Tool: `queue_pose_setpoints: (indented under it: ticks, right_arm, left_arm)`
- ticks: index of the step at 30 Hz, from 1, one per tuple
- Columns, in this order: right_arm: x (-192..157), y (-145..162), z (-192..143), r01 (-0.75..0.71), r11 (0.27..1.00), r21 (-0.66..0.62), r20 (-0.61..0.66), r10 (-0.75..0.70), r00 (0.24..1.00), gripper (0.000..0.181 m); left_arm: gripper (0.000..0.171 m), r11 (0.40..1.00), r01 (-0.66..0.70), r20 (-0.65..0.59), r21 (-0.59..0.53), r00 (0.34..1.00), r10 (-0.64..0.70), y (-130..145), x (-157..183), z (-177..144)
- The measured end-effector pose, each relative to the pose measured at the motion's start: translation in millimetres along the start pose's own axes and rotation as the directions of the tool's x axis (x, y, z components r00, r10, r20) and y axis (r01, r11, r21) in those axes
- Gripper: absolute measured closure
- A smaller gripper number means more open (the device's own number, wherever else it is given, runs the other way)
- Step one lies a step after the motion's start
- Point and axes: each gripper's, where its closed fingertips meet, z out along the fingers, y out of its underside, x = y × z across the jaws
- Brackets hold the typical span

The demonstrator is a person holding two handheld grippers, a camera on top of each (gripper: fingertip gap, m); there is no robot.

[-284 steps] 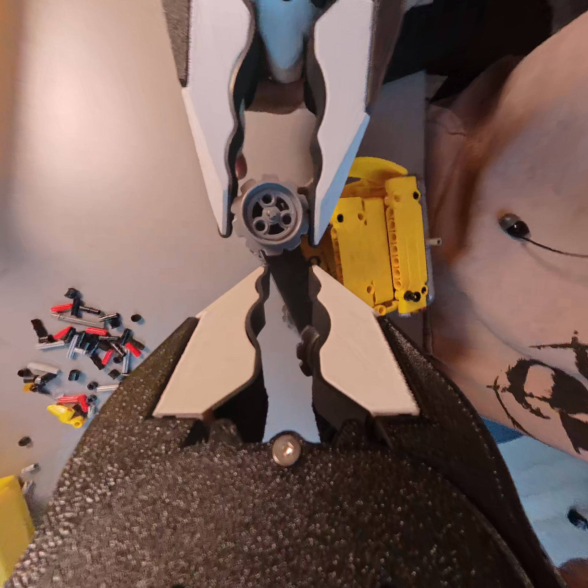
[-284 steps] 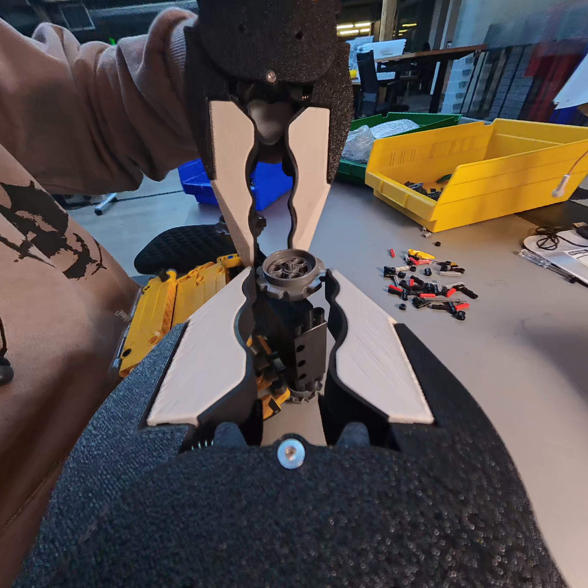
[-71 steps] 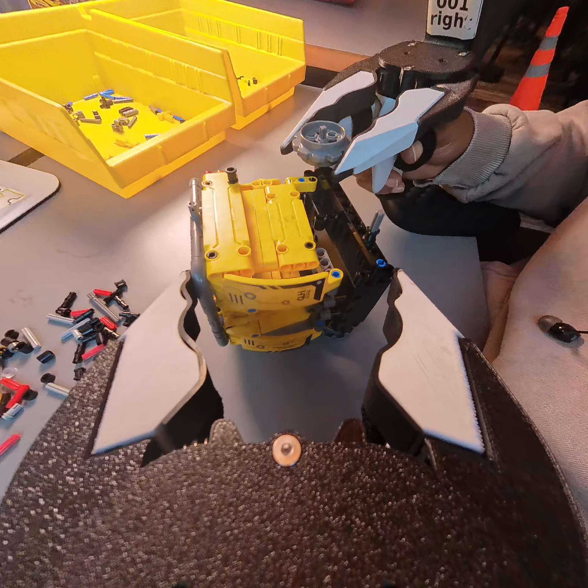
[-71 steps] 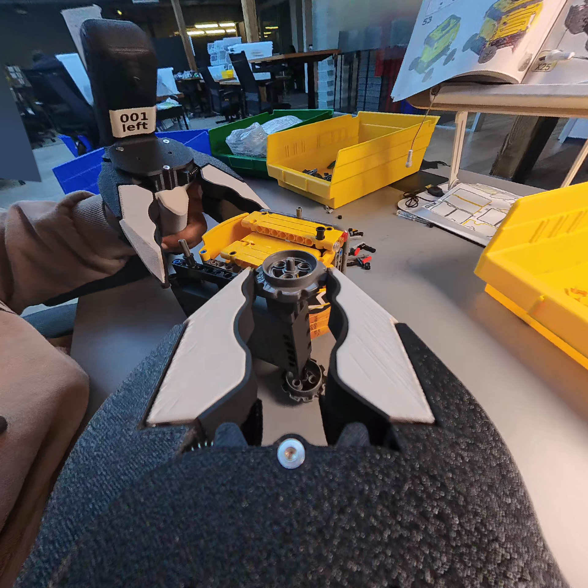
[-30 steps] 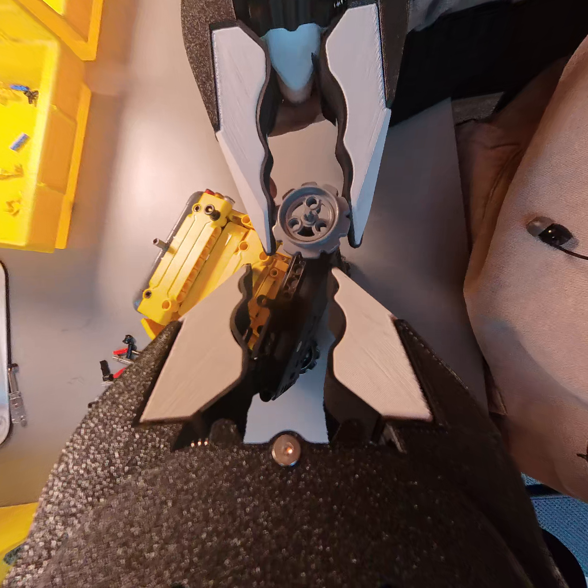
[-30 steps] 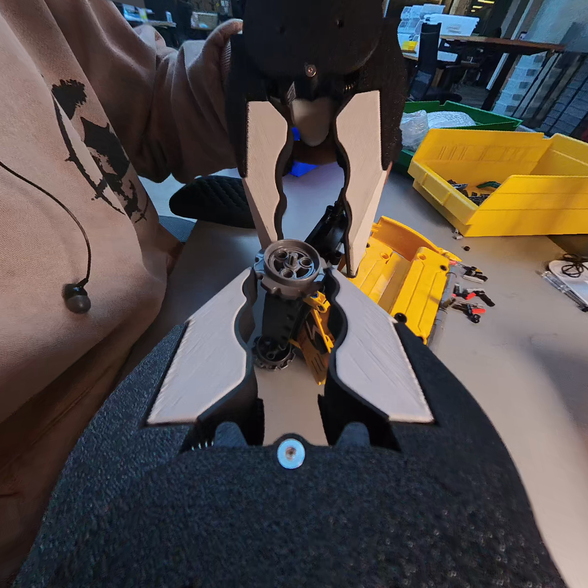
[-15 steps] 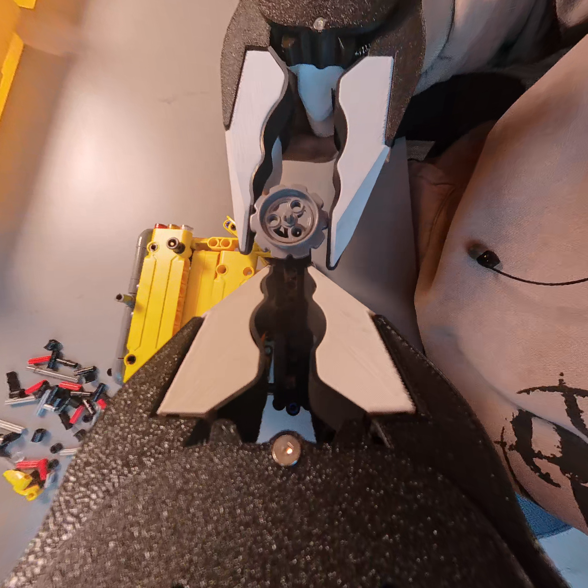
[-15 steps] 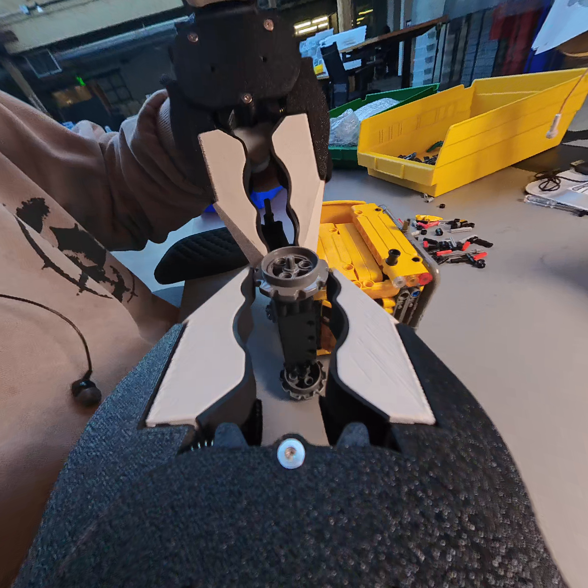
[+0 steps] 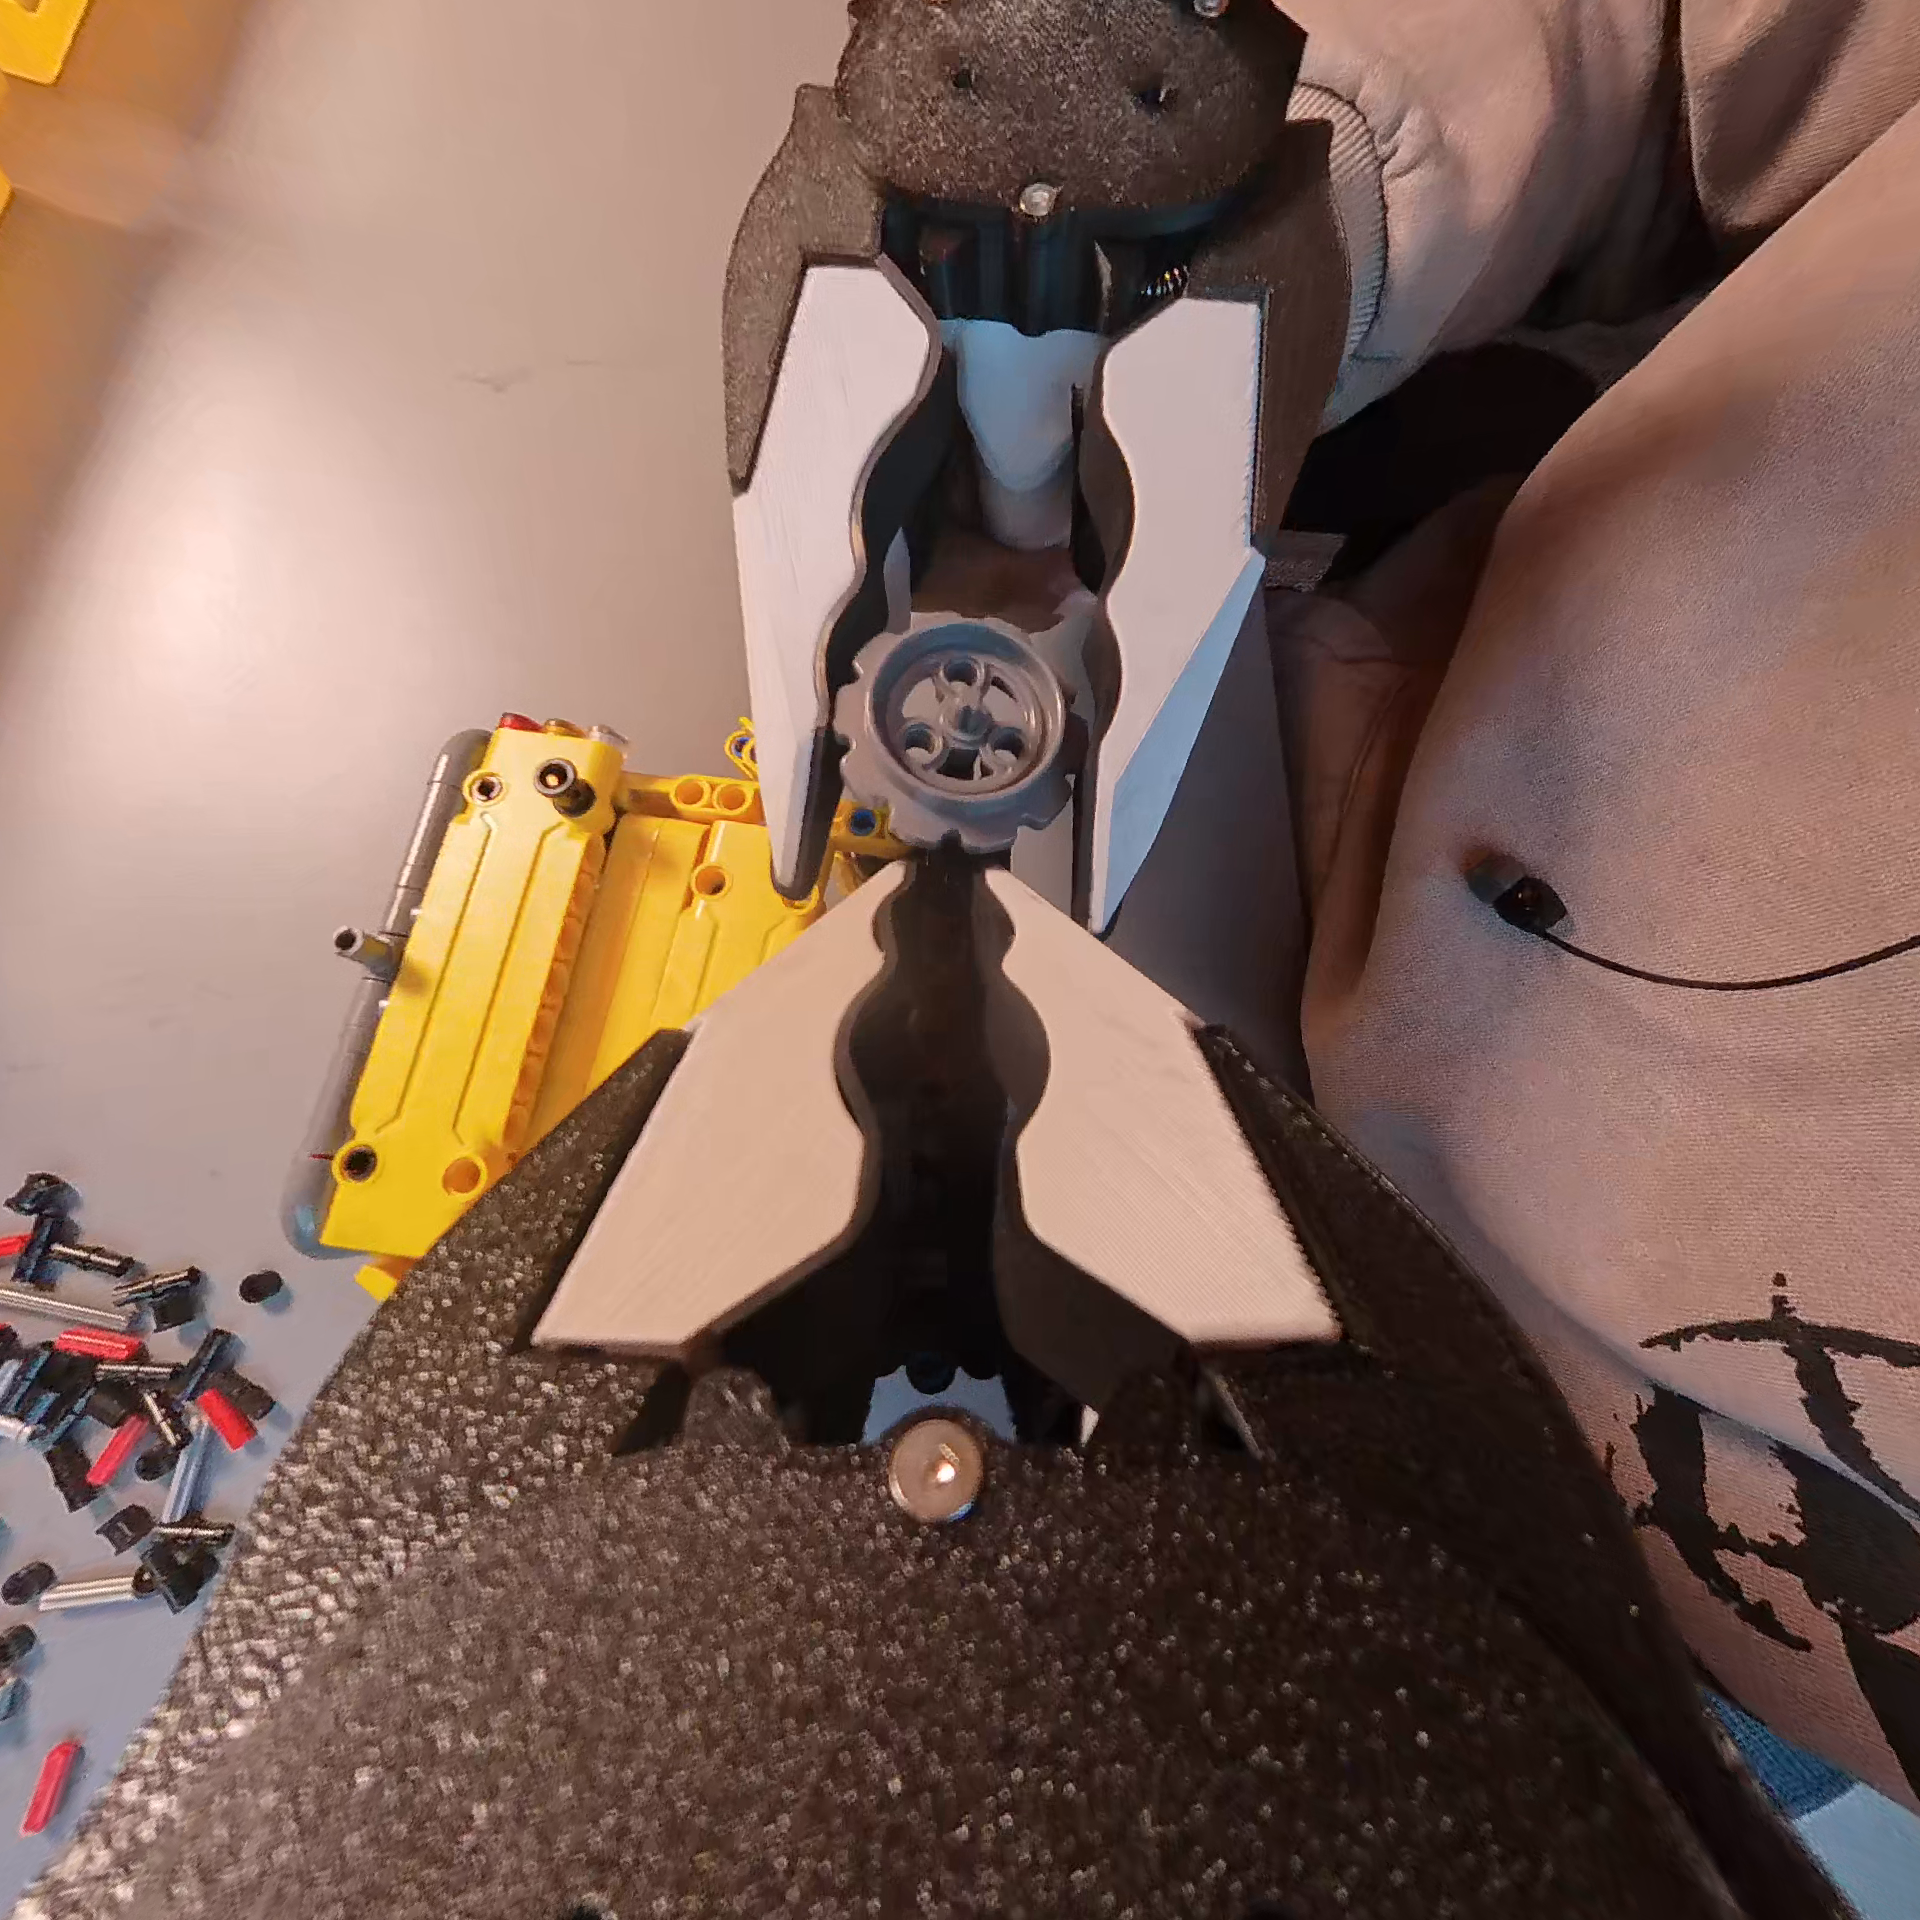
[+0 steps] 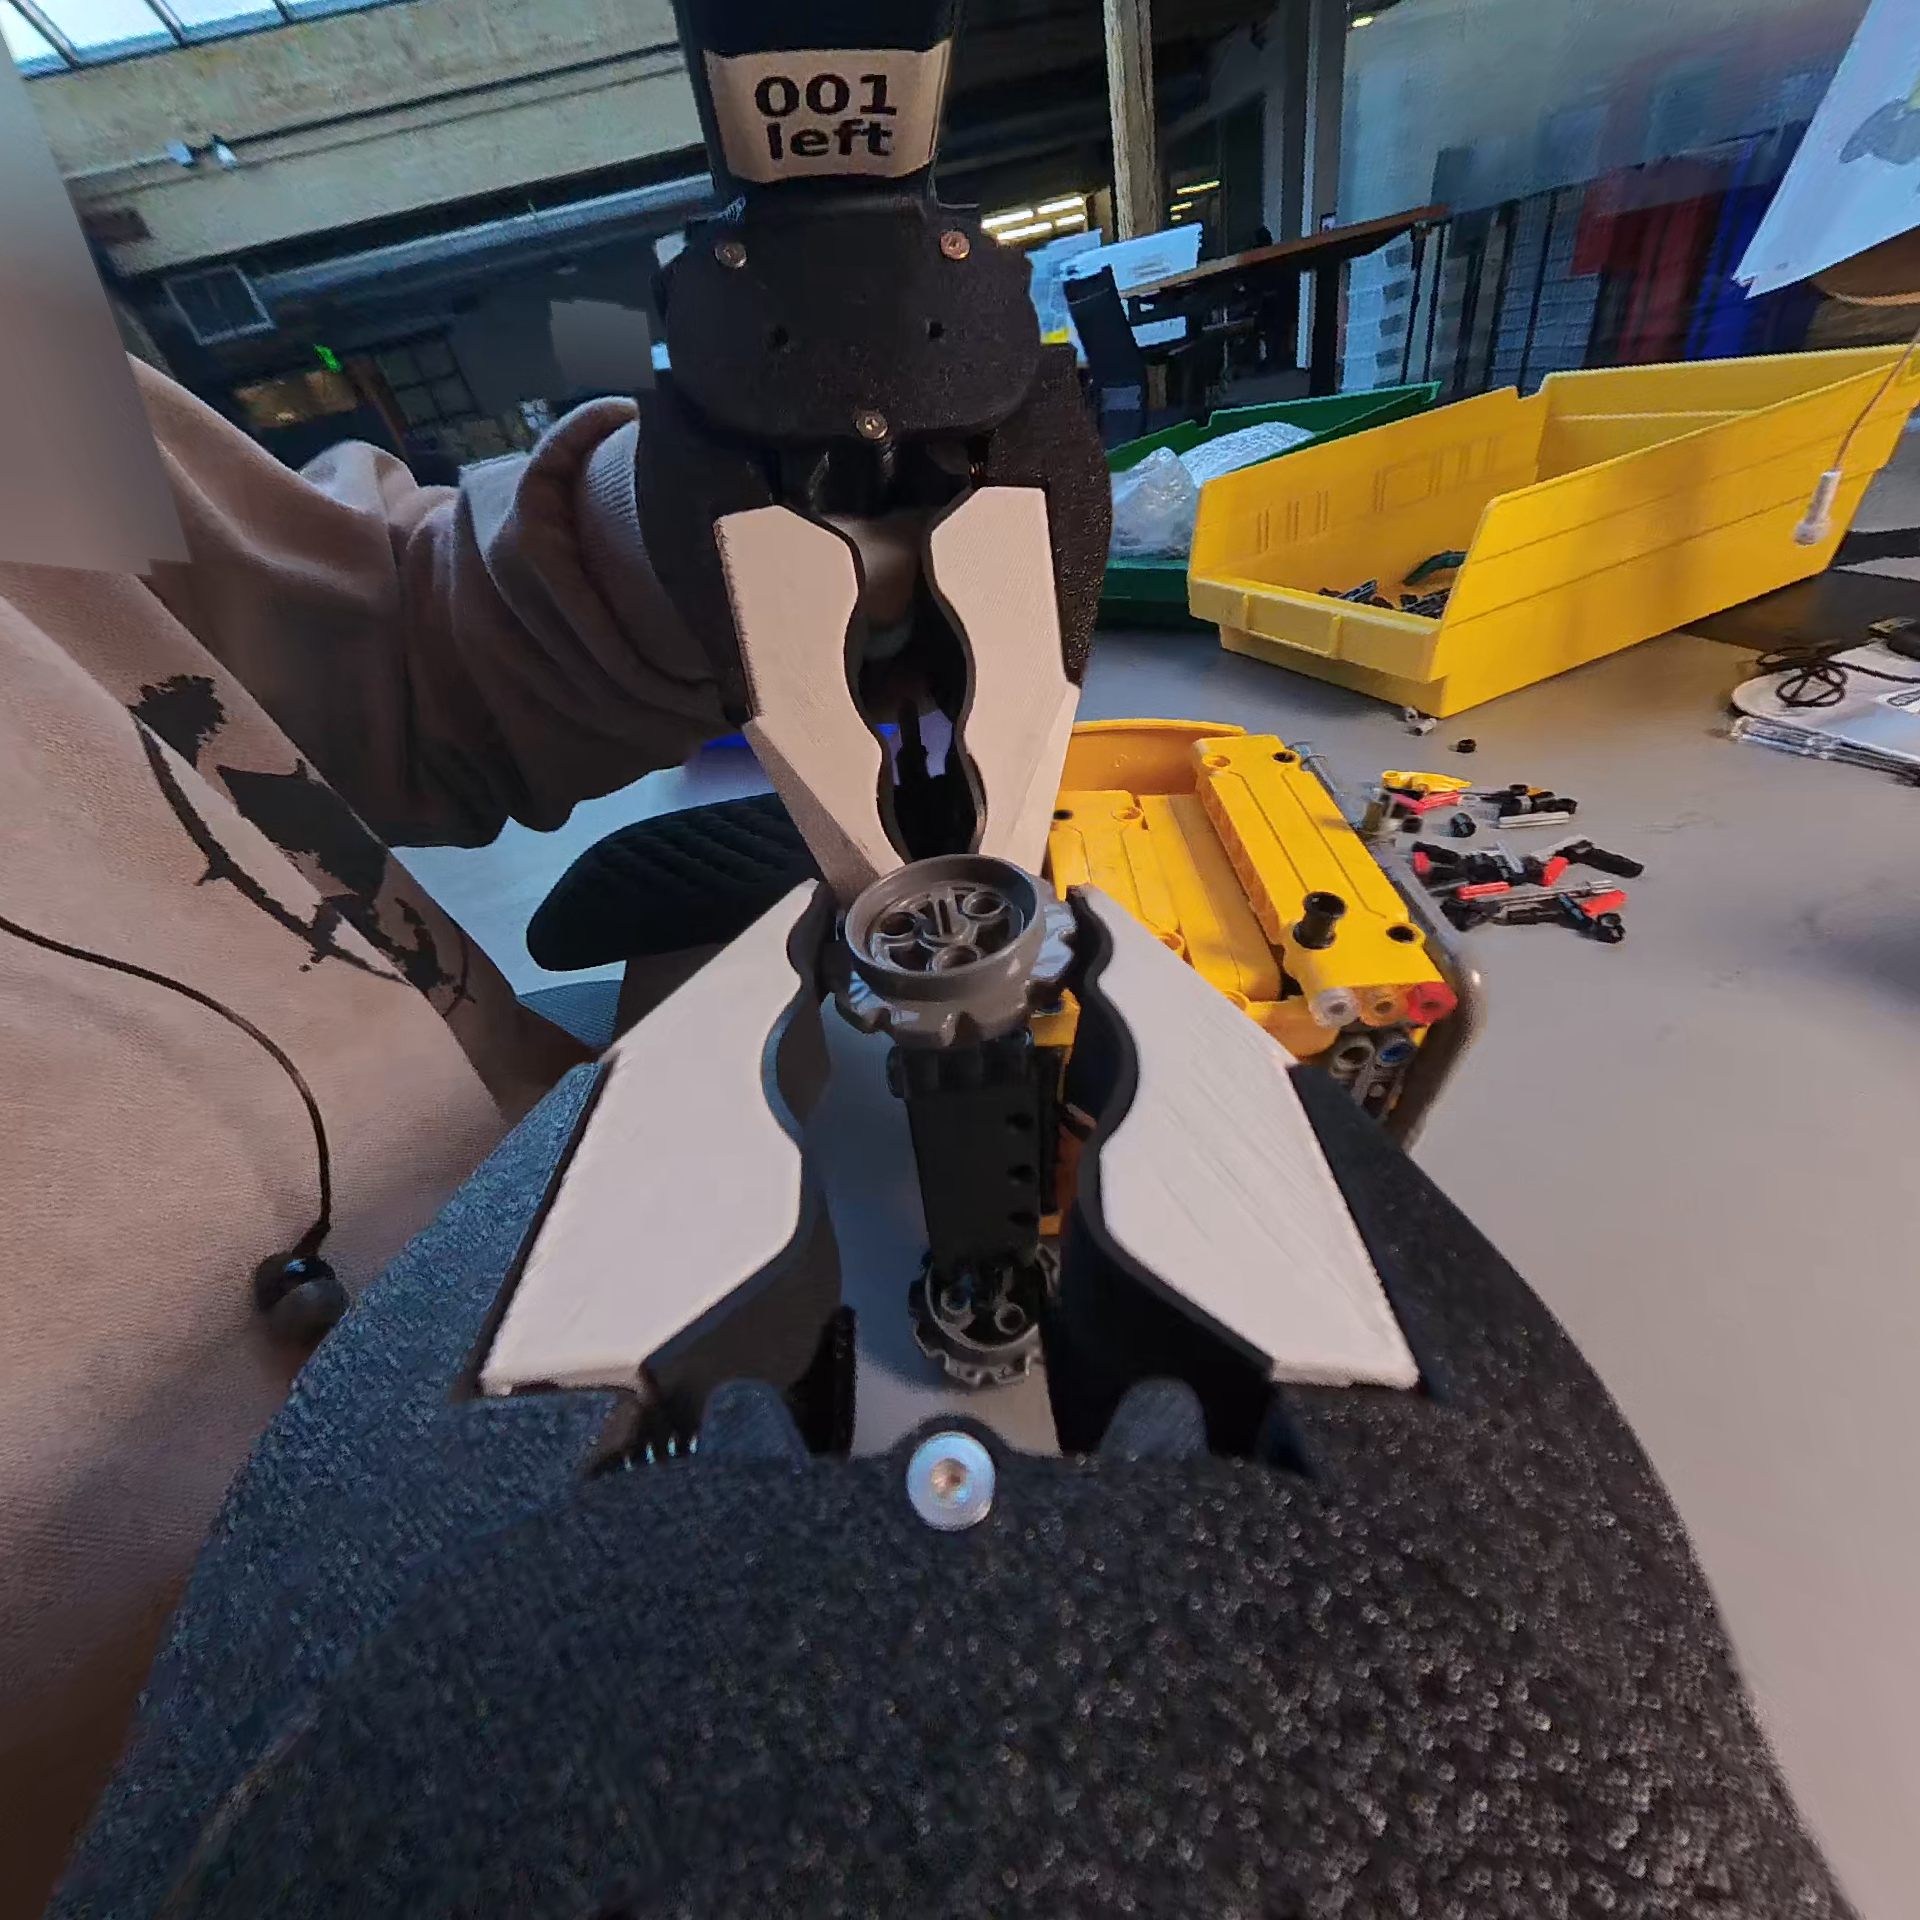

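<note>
A yellow and black brick-built vehicle model [image 9: 488, 1018] lies on the grey table; it also shows in the right wrist view [image 10: 1247, 883]. My right gripper [image 10: 951, 914] is shut on a grey toothed wheel [image 10: 945, 951] at the top end of the model's black frame [image 10: 977, 1153]. A second grey wheel [image 10: 977, 1330] sits at the frame's lower end. My left gripper [image 9: 940, 883] faces the right one tip to tip, just below the wheel [image 9: 961, 743]. Its jaws are shut on the black frame.
Small loose black, red and grey pins [image 9: 114, 1371] lie on the table beside the model [image 10: 1507, 873]. A yellow bin [image 10: 1507, 582], a green bin [image 10: 1247, 436] and papers [image 10: 1829, 707] stand farther back. The person's beige sweatshirt [image 9: 1610, 935] is close on one side. Only a small space, under 4 cm, lies between the two pairs of fingers.
2.4 s ago my left gripper was open and off the model; now it is shut on the black frame. The model has turned while the right gripper kept hold of the wheel.
</note>
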Motion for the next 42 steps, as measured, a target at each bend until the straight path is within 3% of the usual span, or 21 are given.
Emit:
queue_pose_setpoints:
  ticks: [10, 19, 20, 24, 27, 34, 39, 42]
  right_arm:
    - [-3.5, -10.7, -0.3, -0.02, 0.998, 0.058, 0.057, 0.017, 0.998, 0.142]
    - [-2.5, -17.5, -1.8, -0.04, 0.994, 0.102, 0.093, 0.031, 0.995, 0.143]
    - [-2.2, -18.1, -2.4, -0.045, 0.993, 0.106, 0.098, 0.035, 0.995, 0.142]
    - [-0.6, -14.6, -2.0, -0.047, 0.997, 0.053, 0.139, 0.039, 0.99, 0.139]
    - [-3.4, -11.4, -0.2, 0.021, 0.999, 0.024, 0.132, -0.024, 0.991, 0.138]
    - [-5.1, -9.2, -2.8, 0.03, 0.999, 0.026, 0.118, -0.033, 0.992, 0.137]
    - [-2.0, -4.9, -5.6, 0.109, 0.994, -0.002, 0.049, -0.109, 0.993, 0.137]
    - [-0.1, -4.3, -8.9, 0.072, 0.997, 0.0, 0.039, -0.072, 0.997, 0.139]
  left_arm:
    - [0.164, 0.998, -0.014, 0.001, 0.063, 1.0, 0.014, -6.3, 1.3, -0.4]
    - [0.159, 0.999, -0.04, -0.012, 0.002, 0.999, 0.04, -8.9, -0.1, 0.3]
    - [0.164, 0.999, -0.039, -0.011, -0.001, 0.999, 0.039, -9.4, -0.4, 0.6]
    - [0.164, 1.0, -0.019, 0.005, 0.012, 1.0, 0.019, -10.5, -2.7, 0.5]
    - [0.165, 0.999, -0.034, 0.006, -0.004, 0.999, 0.034, -9.0, -0.4, -0.2]
    - [0.165, 0.999, -0.039, 0.003, -0.018, 0.999, 0.04, -9.3, 1.9, 2.0]
    - [0.164, 0.992, -0.047, 0.027, -0.116, 0.998, 0.05, -3.5, 0.6, -1.8]
    - [0.164, 0.99, -0.026, 0.041, -0.136, 0.999, 0.032, 0.5, -1.3, -3.9]
